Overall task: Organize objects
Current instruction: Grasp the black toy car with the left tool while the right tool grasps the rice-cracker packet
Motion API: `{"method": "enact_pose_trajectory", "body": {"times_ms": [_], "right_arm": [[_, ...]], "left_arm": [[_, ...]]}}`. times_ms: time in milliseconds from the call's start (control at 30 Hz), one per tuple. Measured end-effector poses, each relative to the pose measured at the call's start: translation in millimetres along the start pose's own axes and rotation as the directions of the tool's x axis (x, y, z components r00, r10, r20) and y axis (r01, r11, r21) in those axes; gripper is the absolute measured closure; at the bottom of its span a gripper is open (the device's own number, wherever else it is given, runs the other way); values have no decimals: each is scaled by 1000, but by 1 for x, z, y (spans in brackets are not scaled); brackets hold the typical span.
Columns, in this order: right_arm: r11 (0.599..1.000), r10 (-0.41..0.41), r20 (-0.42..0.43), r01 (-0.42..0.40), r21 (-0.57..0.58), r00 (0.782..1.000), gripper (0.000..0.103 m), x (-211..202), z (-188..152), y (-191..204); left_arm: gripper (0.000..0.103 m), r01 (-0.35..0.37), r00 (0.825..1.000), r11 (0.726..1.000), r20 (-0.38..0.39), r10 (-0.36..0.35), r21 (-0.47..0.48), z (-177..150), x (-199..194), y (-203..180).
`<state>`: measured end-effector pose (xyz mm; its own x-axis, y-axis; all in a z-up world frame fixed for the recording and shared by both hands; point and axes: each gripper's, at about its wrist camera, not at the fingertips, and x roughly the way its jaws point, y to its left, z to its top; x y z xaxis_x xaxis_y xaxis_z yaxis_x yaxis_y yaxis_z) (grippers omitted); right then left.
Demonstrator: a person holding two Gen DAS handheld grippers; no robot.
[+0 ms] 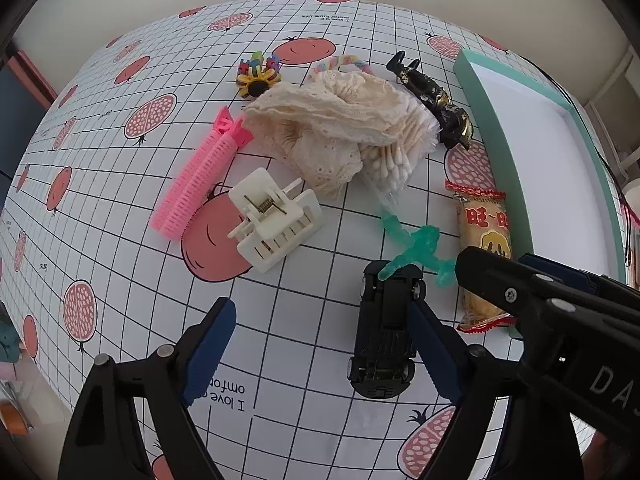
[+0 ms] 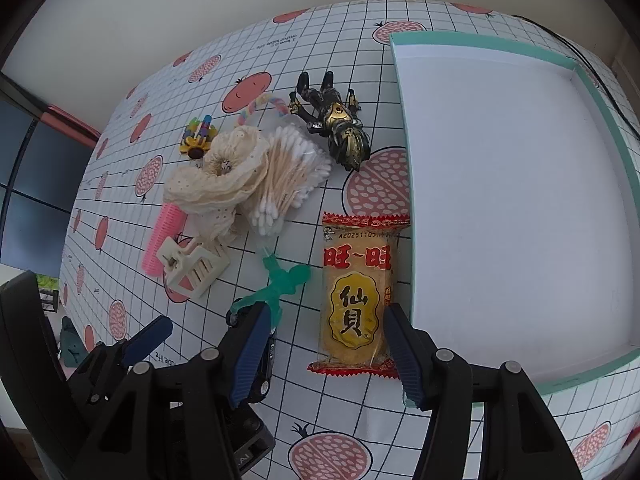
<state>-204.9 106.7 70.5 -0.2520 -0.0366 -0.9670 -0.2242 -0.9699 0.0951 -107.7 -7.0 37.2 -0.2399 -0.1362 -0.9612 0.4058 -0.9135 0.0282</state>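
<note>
Right tool (image 2: 324, 354) wide, astride snack (image 2: 356, 292) beside empty box (image 2: 404, 152) | left tool (image 1: 320, 348) wide beside car (image 1: 384, 332) | we judge: slick wrapper may slip; green figure (image 2: 280, 284) may snag.

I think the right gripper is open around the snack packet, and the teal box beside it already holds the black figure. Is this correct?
Not quite. The right gripper is open around the snack packet, but the teal box beside it holds nothing. The black figure lies on the tablecloth, outside the box's left wall. The right wrist view shows this.
</note>
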Motion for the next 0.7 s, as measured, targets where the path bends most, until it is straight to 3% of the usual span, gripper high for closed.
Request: {"method": "enact_pose_trajectory", "body": {"times_ms": [700], "right_arm": [[999,-22,11,21,45,1000,47,-6,2,-8]], "left_arm": [[23,-8,1000,993,-11,7,-115,6,0,22]]}}
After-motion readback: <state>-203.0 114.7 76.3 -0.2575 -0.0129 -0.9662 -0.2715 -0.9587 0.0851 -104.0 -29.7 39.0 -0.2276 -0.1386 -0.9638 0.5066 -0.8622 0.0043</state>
